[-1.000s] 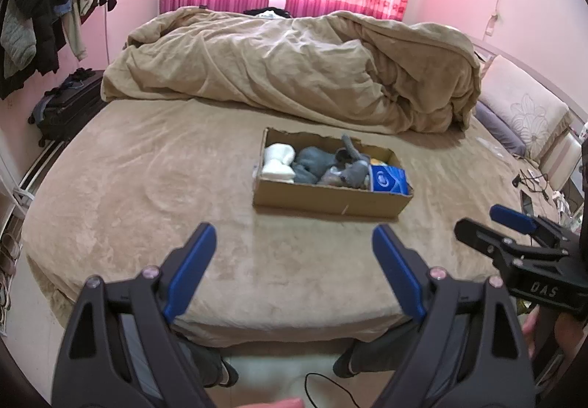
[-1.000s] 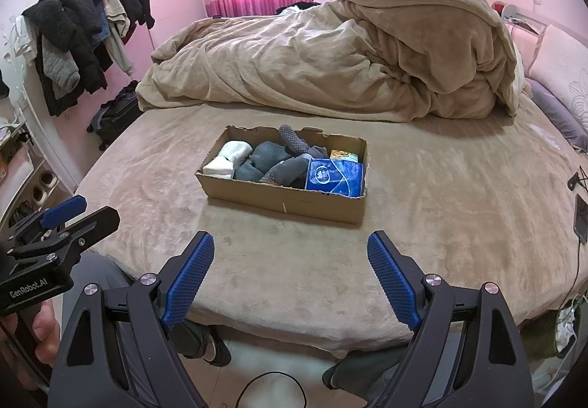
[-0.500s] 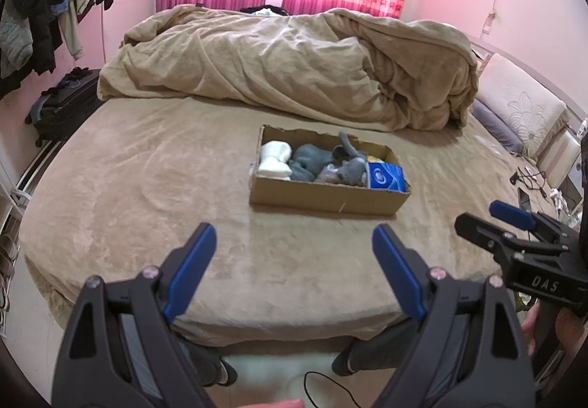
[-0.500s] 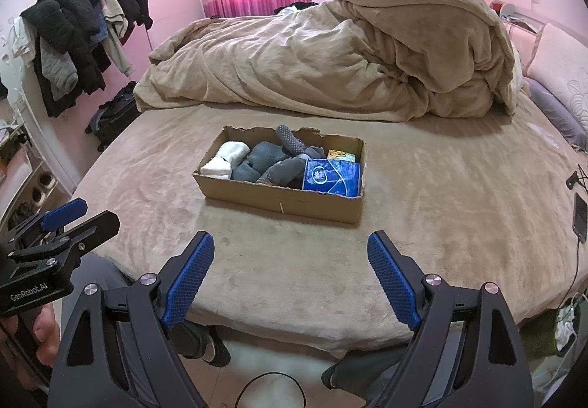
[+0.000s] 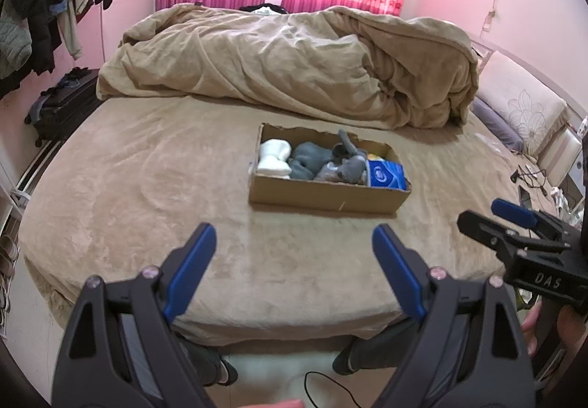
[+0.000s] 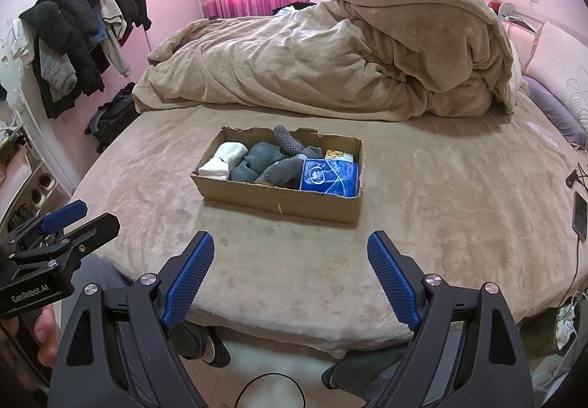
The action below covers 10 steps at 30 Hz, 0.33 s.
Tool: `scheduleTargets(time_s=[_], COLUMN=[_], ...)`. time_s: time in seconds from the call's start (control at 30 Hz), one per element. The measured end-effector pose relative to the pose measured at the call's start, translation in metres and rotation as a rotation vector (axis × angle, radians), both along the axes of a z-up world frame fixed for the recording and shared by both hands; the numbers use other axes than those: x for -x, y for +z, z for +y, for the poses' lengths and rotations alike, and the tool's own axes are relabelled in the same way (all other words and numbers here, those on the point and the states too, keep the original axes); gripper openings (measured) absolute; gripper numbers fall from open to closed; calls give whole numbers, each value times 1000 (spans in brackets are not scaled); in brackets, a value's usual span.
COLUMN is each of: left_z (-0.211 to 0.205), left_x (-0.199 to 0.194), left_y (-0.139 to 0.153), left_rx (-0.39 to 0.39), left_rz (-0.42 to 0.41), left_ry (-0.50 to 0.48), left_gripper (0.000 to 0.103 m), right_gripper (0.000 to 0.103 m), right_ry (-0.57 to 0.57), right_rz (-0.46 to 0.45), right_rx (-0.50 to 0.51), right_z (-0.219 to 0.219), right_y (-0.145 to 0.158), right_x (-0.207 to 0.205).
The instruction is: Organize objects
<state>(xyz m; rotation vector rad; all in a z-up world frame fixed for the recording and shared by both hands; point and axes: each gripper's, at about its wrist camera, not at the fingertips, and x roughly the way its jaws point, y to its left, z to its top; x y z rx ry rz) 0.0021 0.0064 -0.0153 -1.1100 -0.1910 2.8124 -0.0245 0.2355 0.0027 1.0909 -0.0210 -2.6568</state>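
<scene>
Surface: bed [image 5: 147, 187], covered in tan plush sheet.
Centre: open cardboard box [image 5: 323, 193] resting flat on sheet, clear of edges.
Far side: tan duvet [image 5: 294, 66] heaped in a crumpled mound.
Head end, right: pillows [image 6: 558, 92] beside duvet.
Right edge: phone [image 6: 580, 213] and cable lying on sheet.

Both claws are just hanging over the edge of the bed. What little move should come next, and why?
Probably ease one forward toward the cardboard box. Both the left gripper and right gripper are open and empty, well short of it, and the socks and blue packet inside are all there is to sort.
</scene>
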Motion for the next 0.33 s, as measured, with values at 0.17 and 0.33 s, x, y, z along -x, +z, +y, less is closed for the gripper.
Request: scheduleTargets(time_s=[0.17, 0.33], left_z=[1, 14], left_x=[3, 12], left_y=[-4, -5], left_rx=[-7, -20], left_rz=[-5, -8], left_ry=[-13, -49], left_gripper=[88, 88], right_gripper=[88, 88], right_ry=[-1, -2], right_rz=[-5, -18], right_rx=[1, 5], right_z=[4, 5], right_y=[-3, -8], right_x=[4, 8])
